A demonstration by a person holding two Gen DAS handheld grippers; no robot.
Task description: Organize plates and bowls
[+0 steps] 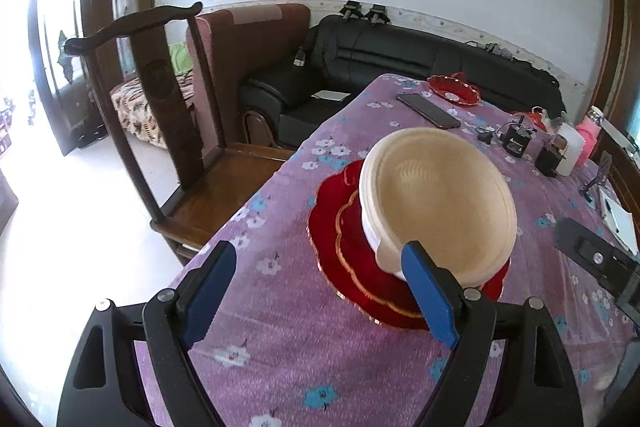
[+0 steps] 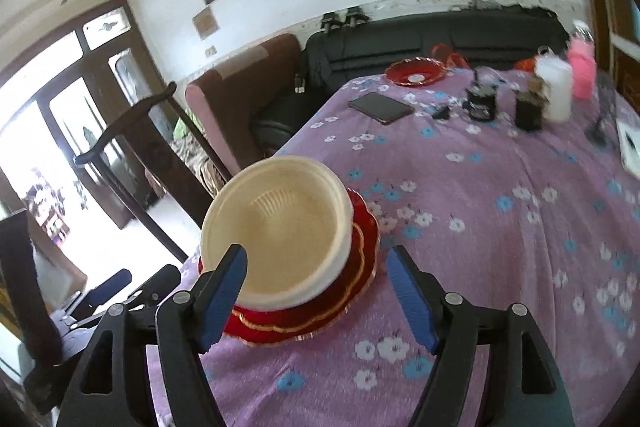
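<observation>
In the left wrist view, the left gripper (image 1: 322, 297) hangs above the near edge of the surface (image 1: 288, 347), which is covered with a purple floral cloth. Its jaws stand wide apart and hold nothing. The cream bowl (image 1: 436, 203) sits on a stack of red plates (image 1: 344, 247) with gold scalloped rims, just ahead of the gripper and toward its right. The right blue fingertip (image 1: 428, 299) overlaps the near rim of the bowl in the picture; whether it touches cannot be told. Farther back on the surface lie a dark phone (image 1: 428, 111) and a second red dish (image 1: 454, 89), well apart from the stack. A wooden chair (image 1: 180, 131) stands beside the surface on the left, and a black sofa (image 1: 380, 55) runs along the wall.

In the right wrist view, the right gripper (image 2: 318, 297) also has its jaws wide and empty. The cream bowl (image 2: 280, 231) on the red plates (image 2: 360, 267) sits near the left corner of the surface (image 2: 500, 227), with the left blue fingertip (image 2: 224, 299) in front of its near rim. The phone (image 2: 380, 107), the red dish (image 2: 416, 71), a white container (image 2: 554, 91) and a pink one (image 2: 582, 67) stand at the far end.
</observation>
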